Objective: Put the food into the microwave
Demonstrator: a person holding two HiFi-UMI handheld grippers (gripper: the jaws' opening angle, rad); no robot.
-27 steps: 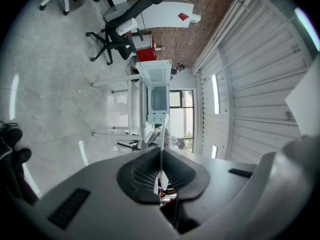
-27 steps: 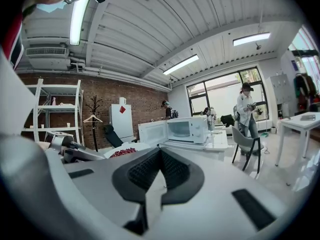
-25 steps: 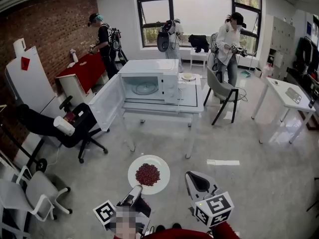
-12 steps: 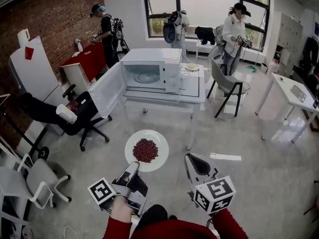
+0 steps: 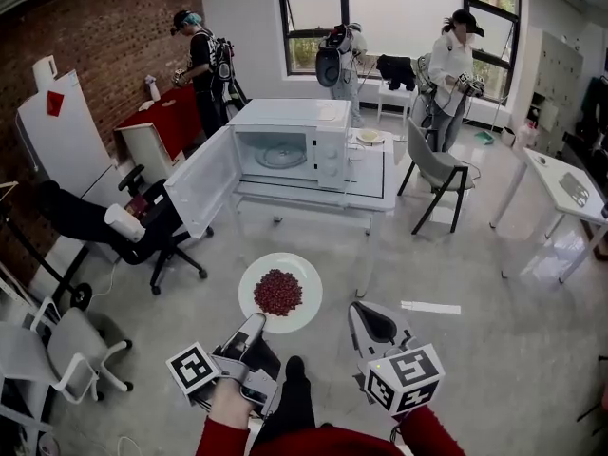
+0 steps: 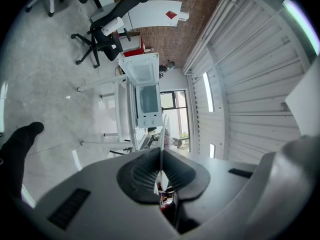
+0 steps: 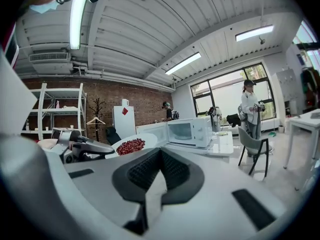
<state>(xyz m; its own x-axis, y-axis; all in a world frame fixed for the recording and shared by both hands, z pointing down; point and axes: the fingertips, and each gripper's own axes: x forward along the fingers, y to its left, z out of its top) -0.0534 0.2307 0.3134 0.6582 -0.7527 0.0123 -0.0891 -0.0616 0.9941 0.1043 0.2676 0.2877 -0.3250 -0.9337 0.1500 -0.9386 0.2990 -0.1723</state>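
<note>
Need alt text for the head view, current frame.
Seen from above, the left gripper holds a white plate of small dark-red food pieces by its rim; the right gripper beside it is shut and empty. Ahead, a white microwave stands on a white table with its door swung open; three people stand beyond.

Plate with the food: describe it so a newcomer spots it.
In front of the white table with the open microwave, the left gripper holds a round white plate by its edge. Unlike the small dish beside the microwave, it carries a heap of red pieces.
</note>
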